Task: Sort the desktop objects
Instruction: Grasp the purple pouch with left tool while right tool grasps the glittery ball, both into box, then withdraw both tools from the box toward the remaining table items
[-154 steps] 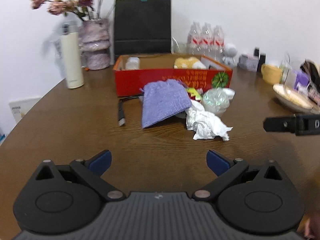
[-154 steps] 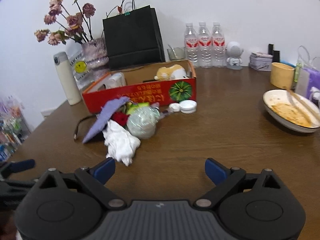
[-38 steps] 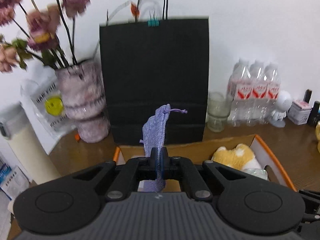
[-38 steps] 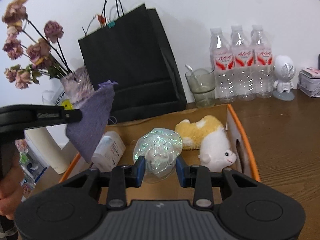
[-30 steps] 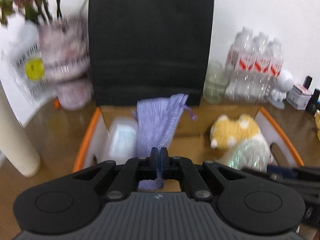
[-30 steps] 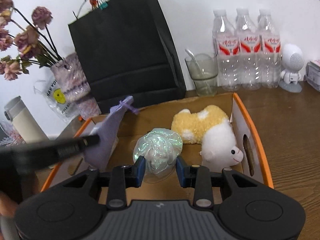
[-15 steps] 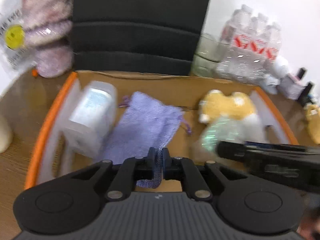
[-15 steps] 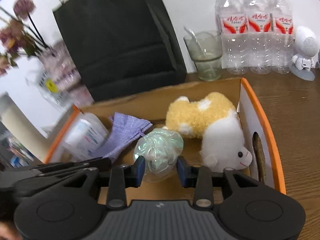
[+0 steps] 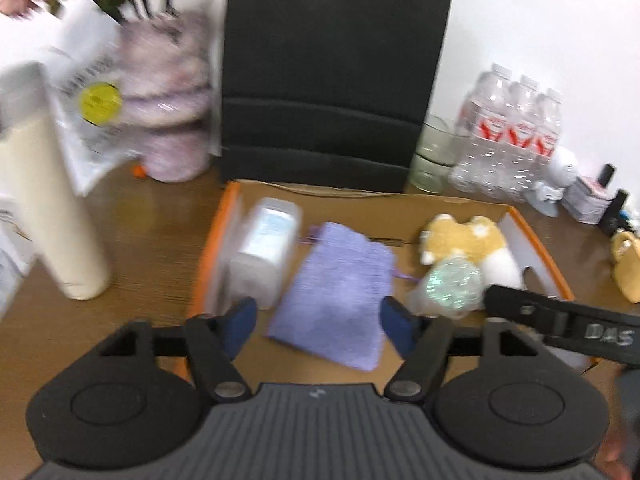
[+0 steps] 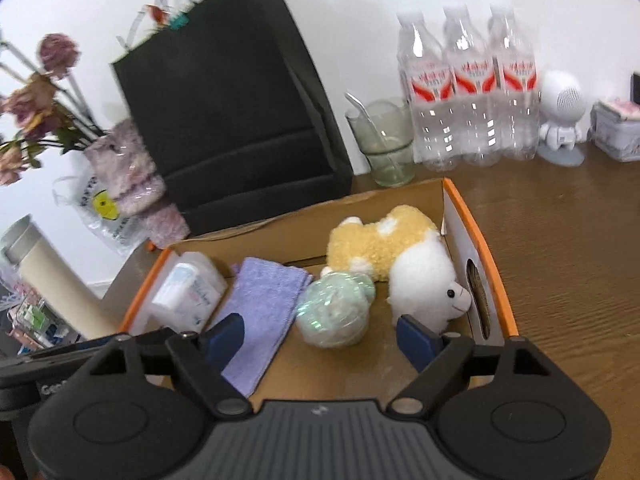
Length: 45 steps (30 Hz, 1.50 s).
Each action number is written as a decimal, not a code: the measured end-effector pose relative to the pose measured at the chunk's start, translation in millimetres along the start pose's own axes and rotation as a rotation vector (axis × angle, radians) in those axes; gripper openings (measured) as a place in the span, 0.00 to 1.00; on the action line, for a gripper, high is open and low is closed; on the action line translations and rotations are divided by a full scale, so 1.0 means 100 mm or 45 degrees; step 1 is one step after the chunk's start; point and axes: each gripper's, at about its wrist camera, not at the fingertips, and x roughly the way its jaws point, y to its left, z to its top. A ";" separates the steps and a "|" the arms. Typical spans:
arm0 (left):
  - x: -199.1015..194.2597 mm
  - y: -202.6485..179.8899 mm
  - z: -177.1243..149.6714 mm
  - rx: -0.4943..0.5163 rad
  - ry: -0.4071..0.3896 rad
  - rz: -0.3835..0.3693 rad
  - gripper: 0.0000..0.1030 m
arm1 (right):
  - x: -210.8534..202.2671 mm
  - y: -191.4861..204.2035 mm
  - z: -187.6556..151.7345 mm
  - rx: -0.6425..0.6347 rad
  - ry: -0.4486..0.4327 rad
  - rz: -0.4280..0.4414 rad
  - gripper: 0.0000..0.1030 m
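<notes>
Both grippers, left gripper [image 9: 316,322] and right gripper [image 10: 320,334], just spread open, empty; purple pouch [image 9: 336,292] and iridescent ball [image 10: 334,310] lie released ahead in the cardboard box [image 10: 478,248].

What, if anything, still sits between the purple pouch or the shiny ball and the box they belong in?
Nothing visible: the purple pouch and shiny ball already lie on the floor of the box, and both tongs' jaws have just opened, off them.

The left gripper [image 9: 316,318] has just been opening, and the lilac knitted drawstring pouch [image 9: 336,292] now lies in the orange-rimmed cardboard box [image 9: 536,248]. The right gripper [image 10: 320,338] has just been opening too; the iridescent crinkled plastic ball [image 10: 334,310] seemingly rests free beside the pouch.
</notes>
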 end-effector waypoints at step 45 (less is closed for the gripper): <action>-1.77 0.26 -1.72 0.095 -0.224 0.022 1.00 | -1.58 0.44 -1.69 -0.172 -0.145 0.048 0.92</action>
